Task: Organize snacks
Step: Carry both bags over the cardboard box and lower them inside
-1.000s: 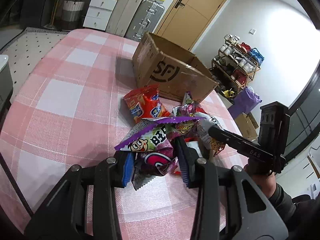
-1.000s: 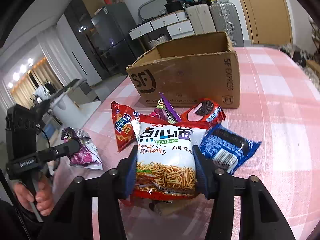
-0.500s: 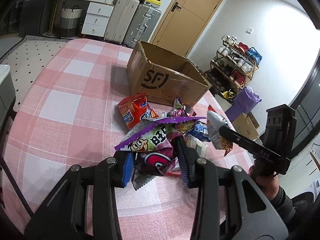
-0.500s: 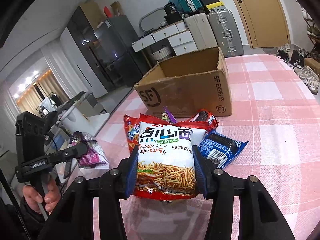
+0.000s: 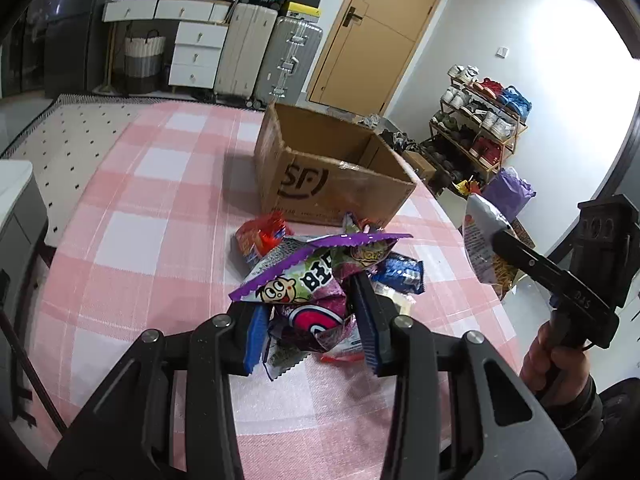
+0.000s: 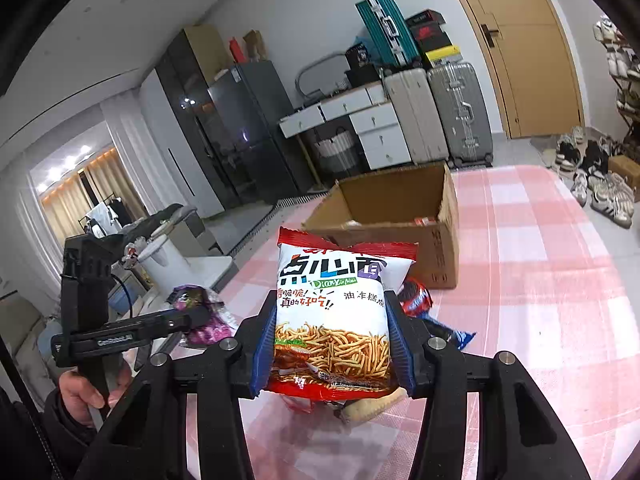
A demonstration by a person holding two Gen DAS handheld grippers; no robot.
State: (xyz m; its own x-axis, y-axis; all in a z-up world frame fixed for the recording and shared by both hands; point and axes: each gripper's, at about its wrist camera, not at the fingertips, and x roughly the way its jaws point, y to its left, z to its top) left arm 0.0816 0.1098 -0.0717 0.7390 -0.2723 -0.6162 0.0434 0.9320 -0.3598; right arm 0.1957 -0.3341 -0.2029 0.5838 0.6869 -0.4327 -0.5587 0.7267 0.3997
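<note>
My left gripper (image 5: 310, 320) is shut on a crumpled purple snack bag (image 5: 308, 284), held above the pink checked table (image 5: 152, 208). My right gripper (image 6: 330, 344) is shut on a white and red noodle-snack bag (image 6: 332, 304), lifted clear of the table. That bag (image 5: 478, 240) also shows at the right of the left wrist view, and the purple bag (image 6: 204, 312) at the left of the right wrist view. An open brown cardboard box (image 5: 332, 176) stands behind a pile of snack packets (image 5: 396, 272); its inside (image 6: 396, 196) is partly visible.
A red packet (image 5: 260, 236) and a blue packet (image 6: 448, 332) lie on the table in front of the box. A hand (image 6: 86, 392) grips the left tool's handle. Suitcases (image 5: 268, 52), drawers and a shoe rack (image 5: 480, 120) stand beyond the table.
Both grippers have risen with their bags. The noodle-snack bag has lifted off the pile, and the box now sits lower and farther in both views.
</note>
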